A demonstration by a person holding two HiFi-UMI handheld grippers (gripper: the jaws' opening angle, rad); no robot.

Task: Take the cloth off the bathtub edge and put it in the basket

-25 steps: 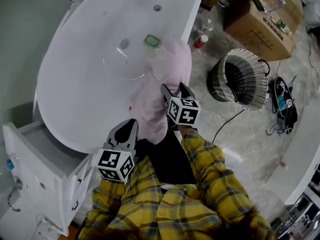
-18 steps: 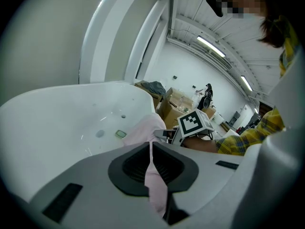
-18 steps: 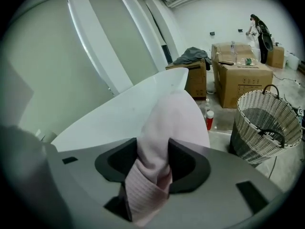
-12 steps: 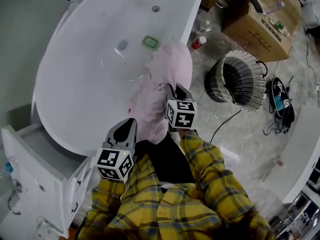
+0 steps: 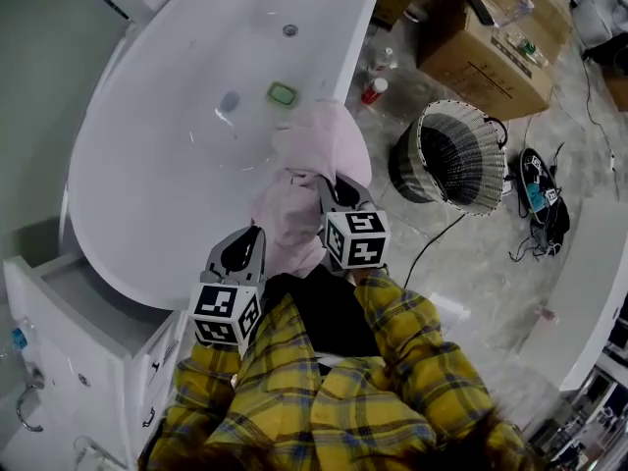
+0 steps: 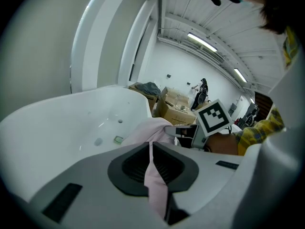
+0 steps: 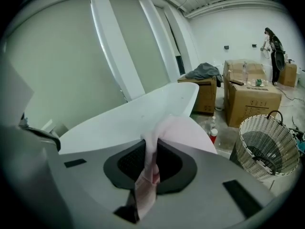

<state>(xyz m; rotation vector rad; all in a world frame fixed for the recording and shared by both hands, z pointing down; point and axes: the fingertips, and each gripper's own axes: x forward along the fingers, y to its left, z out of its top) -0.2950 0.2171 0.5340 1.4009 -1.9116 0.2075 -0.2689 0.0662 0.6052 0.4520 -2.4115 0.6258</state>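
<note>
Both tools are on the pink cloth (image 5: 316, 155), which is draped over the near rim of the white bathtub (image 5: 157, 155), one part hanging down the outside toward the person and one part slumped inside. The left tool (image 5: 250, 245) sits at the lower edge of the fabric, and its own view shows the jaws nearly together with a thin fold of pink pinched between them. The right tool (image 5: 332, 186) is further up the rim, its jaws closing on a bunched ridge of the same cloth, with the fabric pressed between the pads and trailing out below them. The woven basket (image 5: 461, 155) stands on the floor to the right, well apart from the tub and upright. Inside the tub lies a small green item (image 5: 283, 93). A red-capped bottle (image 5: 373, 91) stands on the floor between tub and basket, and cardboard boxes (image 5: 491, 37) sit beyond.
</note>
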